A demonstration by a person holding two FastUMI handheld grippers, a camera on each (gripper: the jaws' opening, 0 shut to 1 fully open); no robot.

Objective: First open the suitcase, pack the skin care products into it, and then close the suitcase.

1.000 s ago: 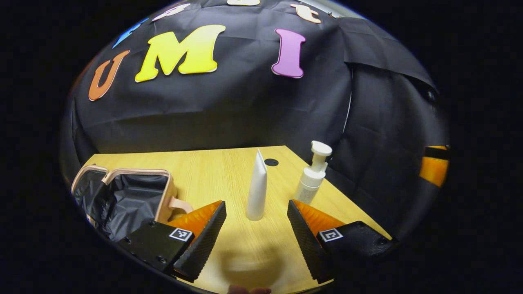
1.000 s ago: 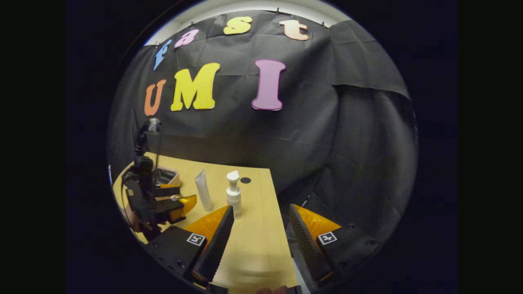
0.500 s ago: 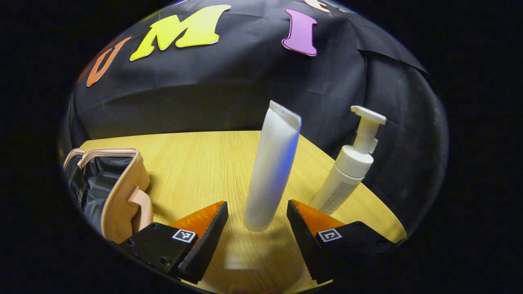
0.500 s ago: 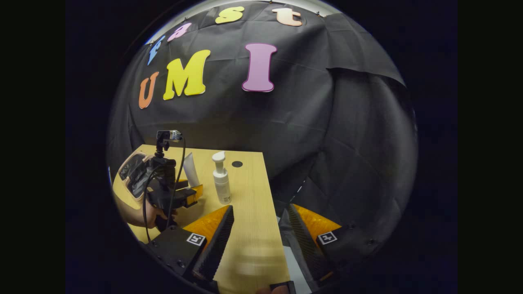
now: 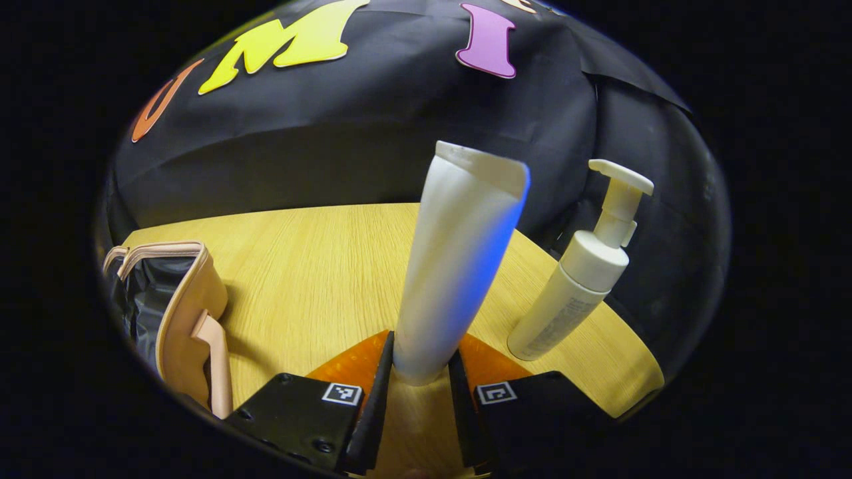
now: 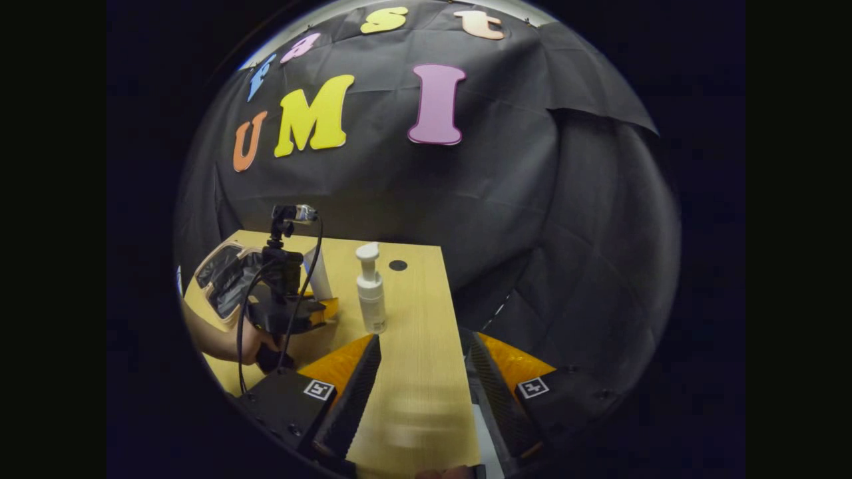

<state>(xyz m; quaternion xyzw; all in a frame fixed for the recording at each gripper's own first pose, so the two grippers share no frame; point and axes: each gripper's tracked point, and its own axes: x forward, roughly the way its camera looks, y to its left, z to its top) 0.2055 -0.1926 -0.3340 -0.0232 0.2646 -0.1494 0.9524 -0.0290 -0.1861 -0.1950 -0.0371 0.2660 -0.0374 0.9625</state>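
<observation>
Left gripper [image 5: 419,386] clamping both fingers on white tube [image 5: 459,259], standing upright, cap down, crimped end up. Right gripper [image 6: 419,392] hovering wide open, holding nothing.

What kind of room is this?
Probably a recording booth, not a home: black cloth wall hangs behind a bare wooden table holding a white tube, a pump bottle and an open suitcase.

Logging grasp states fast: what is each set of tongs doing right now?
Left tongs: closed on the base of the upright white tube, both fingers pressing it.
Right tongs: open, holding nothing, over the table.
</observation>
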